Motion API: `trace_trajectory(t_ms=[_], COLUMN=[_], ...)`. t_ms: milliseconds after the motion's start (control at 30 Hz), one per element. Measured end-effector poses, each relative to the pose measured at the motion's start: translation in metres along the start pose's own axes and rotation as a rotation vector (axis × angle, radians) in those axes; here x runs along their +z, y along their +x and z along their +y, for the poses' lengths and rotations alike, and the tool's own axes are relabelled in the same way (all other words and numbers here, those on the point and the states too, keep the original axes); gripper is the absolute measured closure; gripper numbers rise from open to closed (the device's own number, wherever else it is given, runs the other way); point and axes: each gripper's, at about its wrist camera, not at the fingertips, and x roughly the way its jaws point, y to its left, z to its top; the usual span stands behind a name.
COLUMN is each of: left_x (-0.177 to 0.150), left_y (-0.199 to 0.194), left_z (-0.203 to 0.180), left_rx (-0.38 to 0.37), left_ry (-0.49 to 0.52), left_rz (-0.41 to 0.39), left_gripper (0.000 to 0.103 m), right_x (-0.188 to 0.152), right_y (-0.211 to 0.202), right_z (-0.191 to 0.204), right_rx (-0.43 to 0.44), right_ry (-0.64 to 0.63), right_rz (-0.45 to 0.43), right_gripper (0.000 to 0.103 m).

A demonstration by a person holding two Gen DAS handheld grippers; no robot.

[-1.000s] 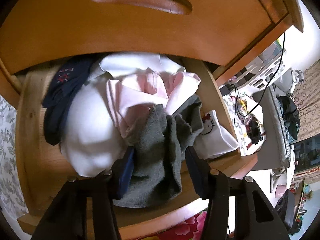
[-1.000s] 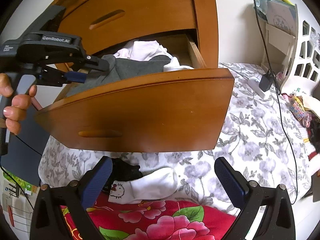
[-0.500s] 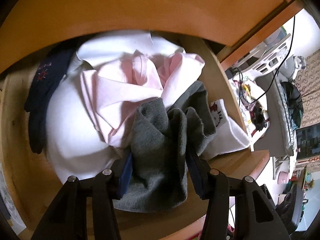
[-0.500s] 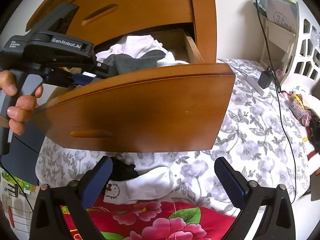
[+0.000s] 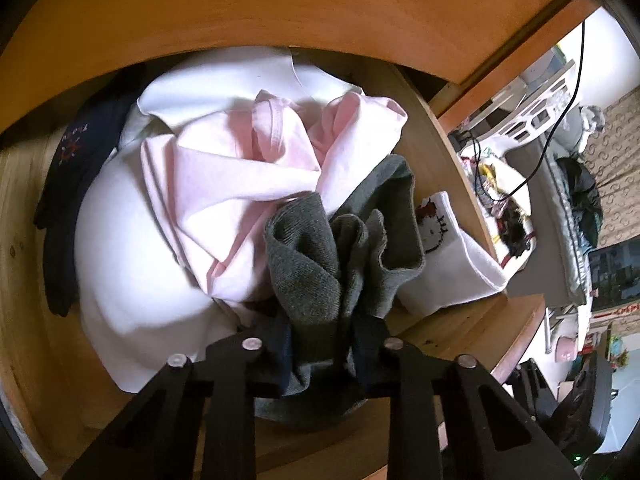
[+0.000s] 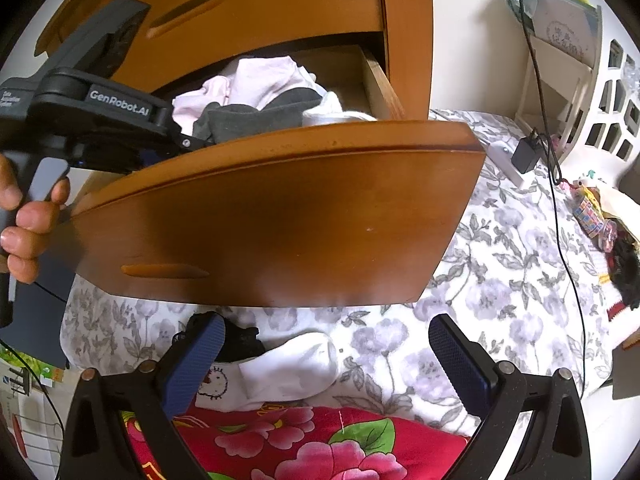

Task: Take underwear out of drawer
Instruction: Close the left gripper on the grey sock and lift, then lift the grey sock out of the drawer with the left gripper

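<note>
Inside the open wooden drawer (image 5: 444,184): left claw (image 5: 320,344) clenched on a bunched grey garment (image 5: 328,264), jaws just drawn in, cloth pinched between the pads. Grey garment at near right of the pile, touching a pink garment (image 5: 240,168) on its far left. Under both, a white garment (image 5: 128,240); along the left wall, a dark navy item with red stitching (image 5: 68,168). To the right of the grey piece, a white sock with a cartoon face (image 5: 444,248), against the right wall.

Outside, below the drawer front (image 6: 280,220): right claw (image 6: 324,364) spread wide, nothing between the pads, over the floral bedsheet (image 6: 500,280). On the sheet, another white sock (image 6: 288,368) beside a small black item (image 6: 240,340). Hand (image 6: 28,220) on the left tool's handle, far left.
</note>
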Motion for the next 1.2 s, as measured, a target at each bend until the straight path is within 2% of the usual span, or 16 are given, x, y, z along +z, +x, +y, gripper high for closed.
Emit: trace_trajectory(t_ms=[300, 600, 867, 1200], left_x=[-0.017, -0.035, -0.044, -0.062], left_y=[-0.019, -0.054, -0.077, -0.128], left_z=[0.007, 0.031, 0.039, 0.028], left_rx=[-0.039, -0.109, -0.115, -0.115], left_ry=[-0.018, -0.101, -0.179, -0.169], left_rz=[-0.134, -0.258, -0.331, -0.438], left_gripper=[0.085, 0.085, 0.085, 0.085], right_x=[0.000, -0.002, -0.007, -0.015], right_y=[-0.004, -0.016, -0.031, -0.061], right_z=[-0.001, -0.001, 0.001, -0.001], right_rx=[-0.012, -0.013, -0.012, -0.009], right_ry=[0.006, 0.011, 0.016, 0.039], right_rz=[-0.003, -0.025, -0.054, -0.113], right_gripper=[0.000, 0.000, 0.000, 0.000])
